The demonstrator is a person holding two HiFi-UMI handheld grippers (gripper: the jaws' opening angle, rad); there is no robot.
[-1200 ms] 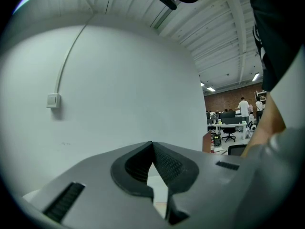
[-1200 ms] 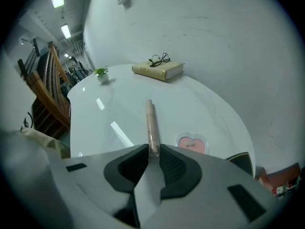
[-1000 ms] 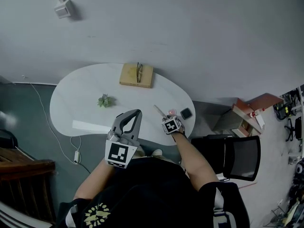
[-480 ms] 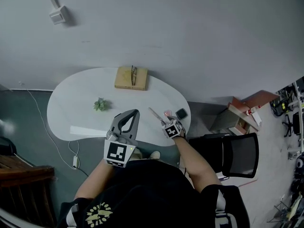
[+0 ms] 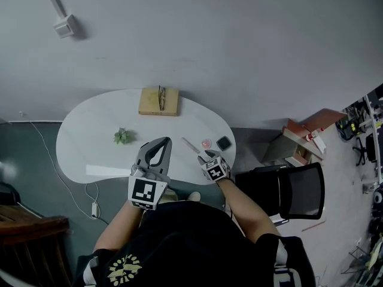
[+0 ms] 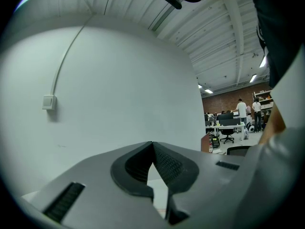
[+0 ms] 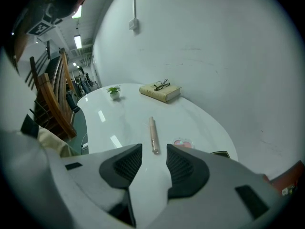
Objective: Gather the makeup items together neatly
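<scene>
A slim beige makeup stick [image 7: 153, 134] lies on the white table [image 5: 90, 148], next to a round pink compact [image 7: 182, 143] and a small black compact [image 7: 220, 153]. All three sit near the table's right end: the stick [image 5: 190, 146], the pink compact [image 5: 206, 143], the black compact [image 5: 224, 143]. My right gripper [image 7: 153, 152] hovers just short of the stick, open; its jaws have just been opening and nothing is between them. It shows above the table's near edge [image 5: 206, 155]. My left gripper [image 6: 152, 145] is shut and empty, held over the table's front [image 5: 164, 142].
A tan book [image 5: 158, 101] with glasses [image 7: 161, 84] on it lies at the table's back. A small potted plant [image 5: 122, 136] stands left of centre. A black office chair [image 5: 293, 191] is at the right and a wooden chair [image 7: 50, 104] at the left.
My right gripper has drawn back and up from the stick, which now lies free on the table by the pink compact. The left gripper has stayed put.
</scene>
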